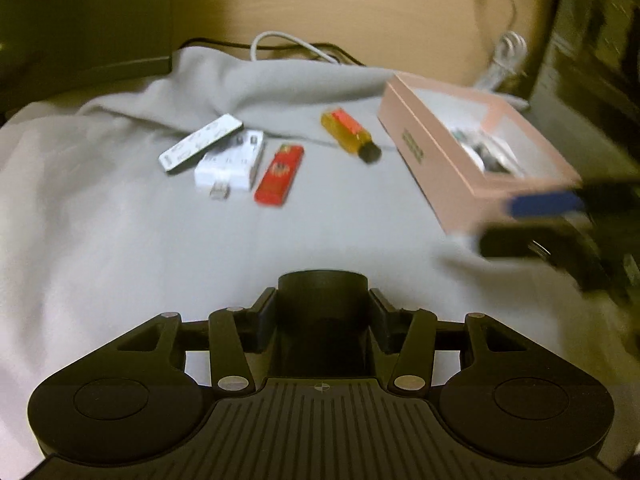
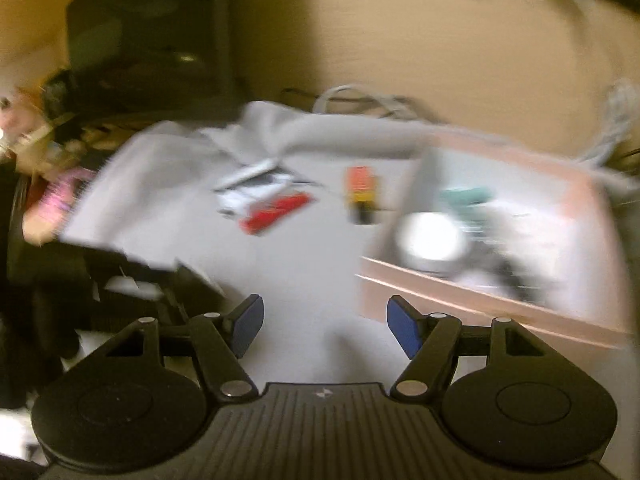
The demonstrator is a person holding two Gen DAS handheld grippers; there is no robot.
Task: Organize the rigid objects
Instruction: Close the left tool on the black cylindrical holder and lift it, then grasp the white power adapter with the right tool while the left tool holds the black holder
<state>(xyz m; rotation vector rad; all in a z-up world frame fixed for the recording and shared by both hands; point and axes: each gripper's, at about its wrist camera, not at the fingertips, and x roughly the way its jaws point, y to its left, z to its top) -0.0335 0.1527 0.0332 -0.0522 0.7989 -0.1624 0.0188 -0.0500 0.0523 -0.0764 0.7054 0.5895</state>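
Note:
In the left wrist view my left gripper [image 1: 322, 320] is shut on a black cylinder [image 1: 322, 296], one finger against each side, above the grey cloth [image 1: 120, 220]. Ahead on the cloth lie a white flat stick [image 1: 200, 142], a white USB adapter [image 1: 230, 166], a red lighter [image 1: 278, 174] and a yellow bottle [image 1: 350, 134] with a black cap. A pink box [image 1: 420, 152] at the right holds several small items. My right gripper [image 2: 326, 326] stands open with nothing between its blue pads, near the pink box [image 2: 480, 308]. It also shows as my right gripper [image 1: 520, 222] at that box's front corner.
White and black cables [image 1: 288, 42] lie behind the cloth against a tan wall. Dark furniture [image 1: 80, 40] stands at the back left, and a dark unit [image 1: 592, 40] at the right. The right wrist view is blurred, with dark clutter [image 2: 120, 272] at its left.

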